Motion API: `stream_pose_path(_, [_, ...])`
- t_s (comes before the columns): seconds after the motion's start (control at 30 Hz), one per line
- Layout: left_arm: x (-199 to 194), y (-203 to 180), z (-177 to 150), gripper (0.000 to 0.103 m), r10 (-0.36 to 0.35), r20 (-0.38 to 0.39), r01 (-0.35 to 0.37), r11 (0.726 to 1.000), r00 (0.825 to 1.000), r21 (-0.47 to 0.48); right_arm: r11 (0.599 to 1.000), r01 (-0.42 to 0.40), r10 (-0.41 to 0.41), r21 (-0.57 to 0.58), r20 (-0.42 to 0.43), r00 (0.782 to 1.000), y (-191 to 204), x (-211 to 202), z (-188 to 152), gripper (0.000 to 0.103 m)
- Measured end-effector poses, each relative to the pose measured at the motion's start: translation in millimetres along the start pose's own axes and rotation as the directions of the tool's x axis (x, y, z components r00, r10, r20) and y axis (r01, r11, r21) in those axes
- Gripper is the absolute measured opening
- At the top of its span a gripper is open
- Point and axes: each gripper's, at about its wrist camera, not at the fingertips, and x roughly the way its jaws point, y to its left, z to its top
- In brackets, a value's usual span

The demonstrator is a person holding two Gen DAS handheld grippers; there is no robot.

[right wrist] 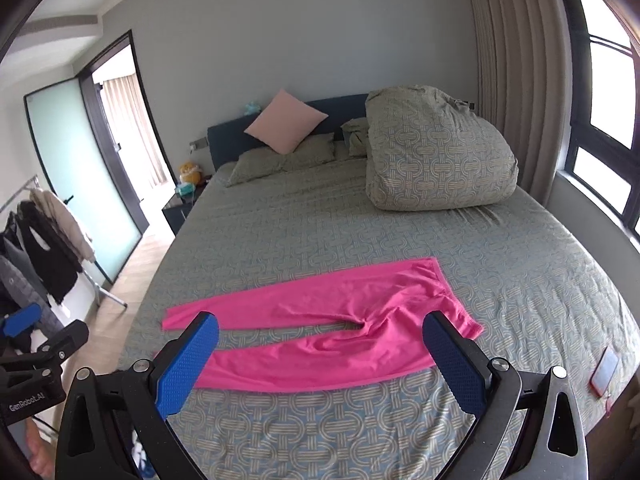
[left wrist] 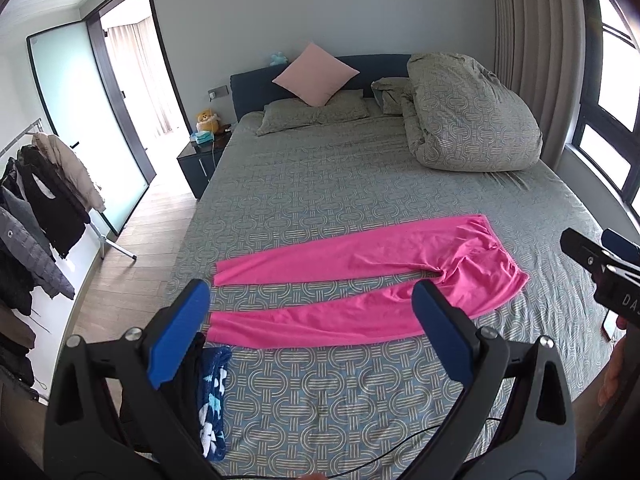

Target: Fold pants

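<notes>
Overhead, both tongs, left [left wrist: 312, 320] and right [right wrist: 320, 354], spread wide apart above flat pink pants [left wrist: 360, 276] on bed [left wrist: 360, 184].

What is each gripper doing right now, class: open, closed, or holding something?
Left gripper: open, holding nothing, above the pink pants.
Right gripper: open, holding nothing.

This is a home bedroom. A wide bed [left wrist: 360, 184] with patterned sheets fills it, with a pink cushion [left wrist: 315, 73] and bundled duvet [left wrist: 468, 116] at the dark headboard [left wrist: 248, 88]. A nightstand [left wrist: 198, 164], a coat rack [left wrist: 40, 200] and curtains [left wrist: 528, 60] by the window [left wrist: 612, 92] surround it.
</notes>
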Motion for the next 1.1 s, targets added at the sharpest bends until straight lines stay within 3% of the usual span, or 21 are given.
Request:
stream_pose_path(0.13, [31.1,10.9,-12.6,0.101,0.011,-0.070,-0.014,0.999,0.997,-0.043,0.998,0.056,-0.054,0.022,-0.067,0.996,-17.6,28.0,-3.5,0.103])
stream_pose_path(0.23, [67.4,21.2,-33.5,0.101,0.047,-0.155,-0.058,0.996,0.987,-0.067,0.990,0.122,-0.109,0.073,-0.157,0.982,-46.2,62.5,-21.0,0.103])
stream_pose_path(0.4, [134.8,57.5,-78.3,0.101,0.030,-0.358,-0.098,0.980,0.933,-0.175,0.955,0.188,-0.082,0.229,-0.402,0.912,-113.5,132.9,-71.1,0.102])
stream_pose_path(0.43, [146.0,64.4,-85.1,0.101,0.024,-0.389,-0.107,0.975,0.921,-0.193,0.941,0.206,-0.069,0.267,-0.445,0.893,-127.6,146.3,-82.0,0.099])
stream_pose_path(0.5, [165.9,73.9,-96.2,0.100,0.006,-0.429,-0.114,0.967,0.903,-0.227,0.902,0.251,-0.038,0.350,-0.516,0.856,-154.5,169.3,-102.3,0.073])
stream_pose_path(0.6, [193.8,84.8,-106.8,0.098,-0.003,-0.459,-0.136,0.953,0.888,-0.270,0.838,0.318,0.002,0.444,-0.584,0.812,-187.6,201.3,-124.0,0.054])
stream_pose_path(0.67, [219.6,90.1,-113.1,0.096,-0.018,-0.486,-0.149,0.942,0.874,-0.302,0.805,0.344,0.020,0.484,-0.601,0.799,-204.1,219.2,-133.0,0.050])
stream_pose_path(0.73, [244.5,94.0,-118.9,0.086,-0.046,-0.523,-0.160,0.926,0.851,-0.343,0.778,0.364,0.028,0.512,-0.607,0.794,-213.6,235.2,-136.3,0.050])
stream_pose_path(0.87, [284.1,104.0,-127.8,0.082,-0.117,-0.567,-0.185,0.876,0.815,-0.446,0.737,0.406,0.030,0.540,-0.626,0.779,-222.3,265.6,-134.6,0.050])
stream_pose_path(0.97, [294.9,102.4,-123.6,0.082,-0.127,-0.563,-0.197,0.855,0.816,-0.479,0.725,0.405,0.041,0.557,-0.622,0.782,-220.9,278.8,-127.4,0.050])
stream_pose_path(1.03, [296.2,95.8,-115.4,0.082,-0.124,-0.549,-0.181,0.865,0.826,-0.468,0.754,0.383,0.033,0.534,-0.613,0.790,-213.8,283.0,-117.5,0.050])
stream_pose_path(1.1, [288.5,84.6,-101.9,0.082,-0.122,-0.515,-0.140,0.886,0.849,-0.441,0.798,0.363,0.005,0.482,-0.608,0.794,-201.7,281.9,-106.8,0.050])
